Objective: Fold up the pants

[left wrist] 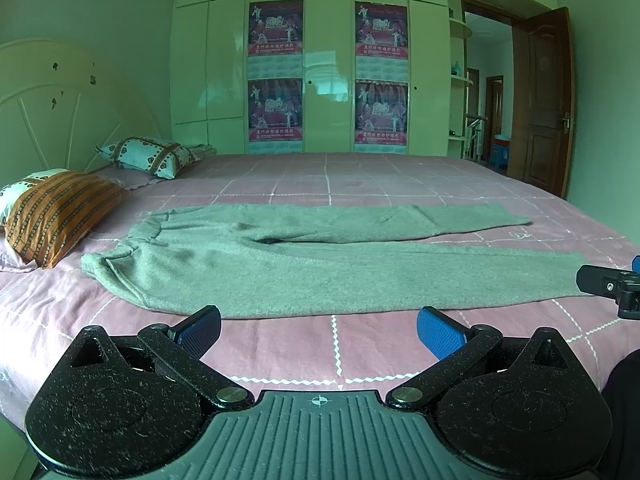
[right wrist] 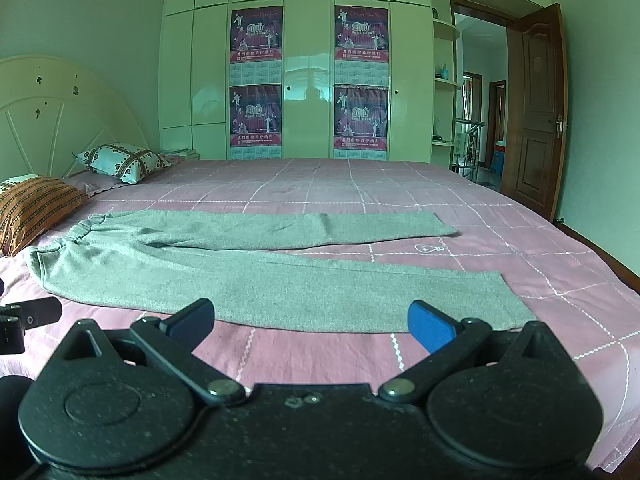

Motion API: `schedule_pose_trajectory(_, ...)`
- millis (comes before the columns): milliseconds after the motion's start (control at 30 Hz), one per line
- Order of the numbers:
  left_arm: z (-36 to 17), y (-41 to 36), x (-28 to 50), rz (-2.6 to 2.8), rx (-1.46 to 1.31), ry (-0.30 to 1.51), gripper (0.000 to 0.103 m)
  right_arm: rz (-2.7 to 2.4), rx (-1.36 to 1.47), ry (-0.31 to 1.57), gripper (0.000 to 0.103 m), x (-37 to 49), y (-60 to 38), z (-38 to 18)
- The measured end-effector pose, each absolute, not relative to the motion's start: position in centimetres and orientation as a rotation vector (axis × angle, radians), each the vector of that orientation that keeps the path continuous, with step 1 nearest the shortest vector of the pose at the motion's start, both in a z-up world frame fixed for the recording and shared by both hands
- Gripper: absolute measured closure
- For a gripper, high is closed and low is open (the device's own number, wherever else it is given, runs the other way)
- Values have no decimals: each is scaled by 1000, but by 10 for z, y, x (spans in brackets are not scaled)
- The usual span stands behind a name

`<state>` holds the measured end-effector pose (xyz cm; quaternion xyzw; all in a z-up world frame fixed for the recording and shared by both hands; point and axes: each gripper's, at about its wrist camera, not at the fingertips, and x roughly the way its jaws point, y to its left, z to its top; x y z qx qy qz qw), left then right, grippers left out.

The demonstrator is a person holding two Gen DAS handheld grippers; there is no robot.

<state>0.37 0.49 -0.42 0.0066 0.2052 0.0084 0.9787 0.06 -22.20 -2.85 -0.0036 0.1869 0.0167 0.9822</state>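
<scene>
Grey knit pants (left wrist: pixel 304 264) lie flat on the pink checked bed (left wrist: pixel 280 348), waistband at the left near the pillows, both legs stretched to the right and slightly apart. They also show in the right wrist view (right wrist: pixel 256 280). My left gripper (left wrist: pixel 319 330) is open and empty, just short of the near edge of the near leg. My right gripper (right wrist: pixel 311 320) is open and empty, near the same leg's edge toward the cuff. Part of the right gripper (left wrist: pixel 612 284) shows at the left view's right edge.
Two pillows, an orange striped one (left wrist: pixel 60 216) and a patterned white one (left wrist: pixel 148 156), lie by the headboard at the left. White wardrobes (left wrist: pixel 328 80) with posters stand behind the bed. A brown door (left wrist: pixel 548 104) is open at the right.
</scene>
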Motion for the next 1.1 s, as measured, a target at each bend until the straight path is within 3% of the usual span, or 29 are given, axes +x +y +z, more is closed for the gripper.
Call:
schedule_pose_trajectory(500, 1, 6, 8, 25, 42, 415, 0, 47, -25, 342, 6, 3, -220, -24)
schedule_pose_trajectory(1100, 13, 32, 82, 100, 62, 510, 0, 129, -38, 299, 6, 60, -209, 2)
